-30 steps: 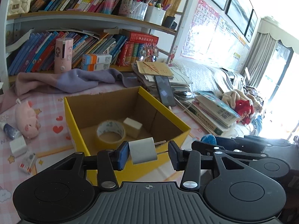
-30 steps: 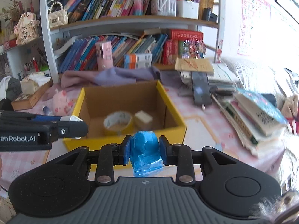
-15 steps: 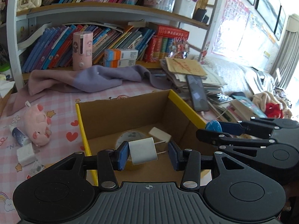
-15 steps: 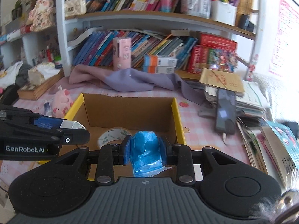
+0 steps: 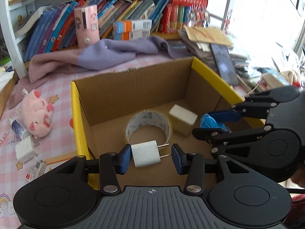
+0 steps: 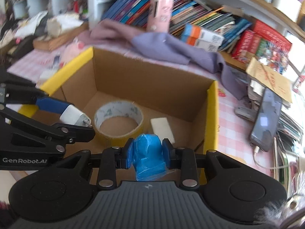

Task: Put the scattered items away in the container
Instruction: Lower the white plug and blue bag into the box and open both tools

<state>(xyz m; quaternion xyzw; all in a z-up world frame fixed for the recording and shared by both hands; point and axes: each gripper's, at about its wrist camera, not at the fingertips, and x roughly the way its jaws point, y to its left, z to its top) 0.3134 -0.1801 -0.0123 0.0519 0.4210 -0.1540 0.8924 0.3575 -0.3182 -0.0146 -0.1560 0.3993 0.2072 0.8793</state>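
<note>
A cardboard box with yellow rims stands open on the pink checked cloth. A roll of tape and a pale block lie on its floor. My left gripper hangs over the box's near-left part, shut on a white charger plug whose prongs point at the right pad. My right gripper is shut on a blue plastic-wrapped bundle above the box's near-right part. The bundle also shows in the left wrist view, and the plug in the right.
Left of the box lie a pink plush pig, a small bottle, a white adapter and a small packet. A purple cloth lies behind the box, and a phone rests on stacked papers to the right. Bookshelves line the back.
Both grippers moved forward and down, from in front of the box to over its inside, each keeping its item. The right gripper also rolled, so its view is tilted.
</note>
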